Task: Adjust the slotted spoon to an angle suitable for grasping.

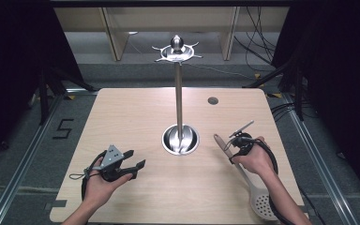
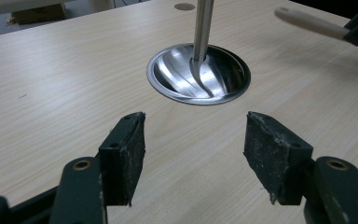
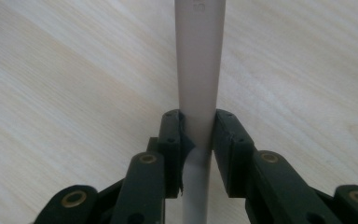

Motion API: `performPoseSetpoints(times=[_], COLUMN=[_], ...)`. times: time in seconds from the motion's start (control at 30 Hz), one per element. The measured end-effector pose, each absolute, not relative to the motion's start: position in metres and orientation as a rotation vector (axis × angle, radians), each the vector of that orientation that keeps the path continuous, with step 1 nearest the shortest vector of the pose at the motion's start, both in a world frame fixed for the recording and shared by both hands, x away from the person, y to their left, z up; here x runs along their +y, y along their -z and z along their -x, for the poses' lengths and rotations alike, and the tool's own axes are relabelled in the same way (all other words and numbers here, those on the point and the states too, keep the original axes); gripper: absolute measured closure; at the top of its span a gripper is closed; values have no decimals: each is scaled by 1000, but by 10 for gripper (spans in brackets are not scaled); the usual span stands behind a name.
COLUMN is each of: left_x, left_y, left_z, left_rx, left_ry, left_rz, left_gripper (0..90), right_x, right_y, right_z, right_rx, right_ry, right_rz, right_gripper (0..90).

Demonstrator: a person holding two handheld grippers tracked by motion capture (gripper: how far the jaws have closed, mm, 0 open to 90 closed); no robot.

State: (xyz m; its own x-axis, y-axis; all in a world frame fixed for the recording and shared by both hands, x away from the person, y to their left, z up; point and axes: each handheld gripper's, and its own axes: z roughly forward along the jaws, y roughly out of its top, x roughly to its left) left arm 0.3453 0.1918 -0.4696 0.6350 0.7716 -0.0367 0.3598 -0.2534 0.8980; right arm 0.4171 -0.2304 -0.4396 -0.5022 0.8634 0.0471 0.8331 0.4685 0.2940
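**Right gripper clamped on skimmer handle**

Nearest, at 5 o'clock on the table (image 1: 136, 206), the skimmer (image 1: 263, 202) shows its perforated head. Its pale handle runs up toward 11 o'clock through the right gripper (image 3: 198, 133), whose jaws pinch it from both sides. At 8 o'clock, the left gripper (image 2: 193, 140) is spread, with nothing between its pads. Farther off, at centre, stands the steel rack (image 1: 179, 93) on its round base.

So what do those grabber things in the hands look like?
Both are black. The left gripper has a grey three-cornered plate on top, gold rivets, and scuffed black fingers. The right gripper trails a black cable. The forearms are bare, no sleeves.
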Motion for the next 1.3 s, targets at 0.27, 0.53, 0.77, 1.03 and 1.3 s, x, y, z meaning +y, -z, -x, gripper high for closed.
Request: performPoseSetpoints(times=[0.27,0.53,0.77,1.03,1.3], left_x=[192,192,192,191,192], left_y=[470,469,467,467,467], left_z=[-345,-346,-346,-345,-347], left_rx=[907,913,905,906,901], left_ry=[-521,-527,-535,-529,-533], left_rz=[-1863,-1863,-1856,-1849,-1855], left_gripper=[375,375,374,374,374], right_x=[-242,-253,-257,-266,-274], right_y=[420,411,403,400,400], right_z=[-387,-361,-342,-337,-339], right_rx=[2517,2362,2256,2141,2034], right_ry=[-766,-1008,-1149,-1270,-1383], right_rz=[-1281,-1097,-1039,-972,-949], right_gripper=[740,740,740,740,740])
